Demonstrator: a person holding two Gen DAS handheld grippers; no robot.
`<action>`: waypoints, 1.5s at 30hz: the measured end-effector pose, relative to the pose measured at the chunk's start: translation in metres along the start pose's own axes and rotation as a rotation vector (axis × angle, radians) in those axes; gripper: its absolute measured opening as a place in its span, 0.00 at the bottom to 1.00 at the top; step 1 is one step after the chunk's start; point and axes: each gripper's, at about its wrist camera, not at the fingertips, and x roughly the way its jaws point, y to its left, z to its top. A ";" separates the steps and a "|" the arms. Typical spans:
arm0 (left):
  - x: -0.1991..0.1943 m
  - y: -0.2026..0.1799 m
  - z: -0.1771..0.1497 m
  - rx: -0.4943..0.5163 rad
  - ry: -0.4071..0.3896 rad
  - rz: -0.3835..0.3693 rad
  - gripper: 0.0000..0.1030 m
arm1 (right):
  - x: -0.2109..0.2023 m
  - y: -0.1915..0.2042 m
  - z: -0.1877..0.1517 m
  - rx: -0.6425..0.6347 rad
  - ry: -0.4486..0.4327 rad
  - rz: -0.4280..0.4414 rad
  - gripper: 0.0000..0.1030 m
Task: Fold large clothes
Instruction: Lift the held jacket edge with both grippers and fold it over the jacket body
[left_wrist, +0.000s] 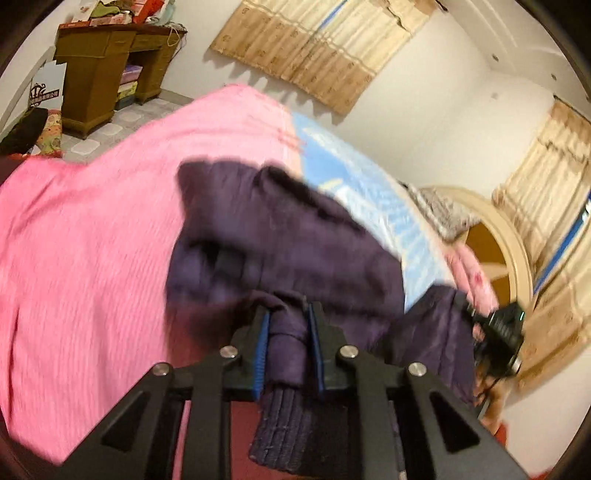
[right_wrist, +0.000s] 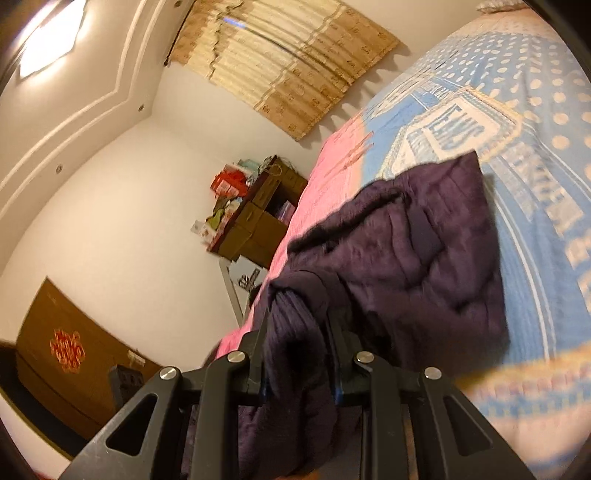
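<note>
A dark purple jacket (left_wrist: 295, 236) lies mid-frame on a bed with a pink blanket (left_wrist: 92, 240) at left. The left gripper (left_wrist: 286, 325) pinches a bunched fold with narrow fingers. The right gripper (right_wrist: 299, 332) clamps another jacket edge, low centre.
</note>
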 end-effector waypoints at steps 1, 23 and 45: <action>0.006 -0.004 0.016 0.011 -0.012 0.027 0.19 | 0.009 -0.004 0.014 0.025 -0.015 -0.001 0.24; 0.147 0.004 0.080 0.376 -0.026 0.187 0.89 | 0.046 -0.078 0.075 0.201 -0.196 -0.019 0.71; 0.126 0.025 0.081 0.242 -0.133 0.116 0.24 | 0.162 -0.057 0.102 -0.495 0.219 -0.327 0.69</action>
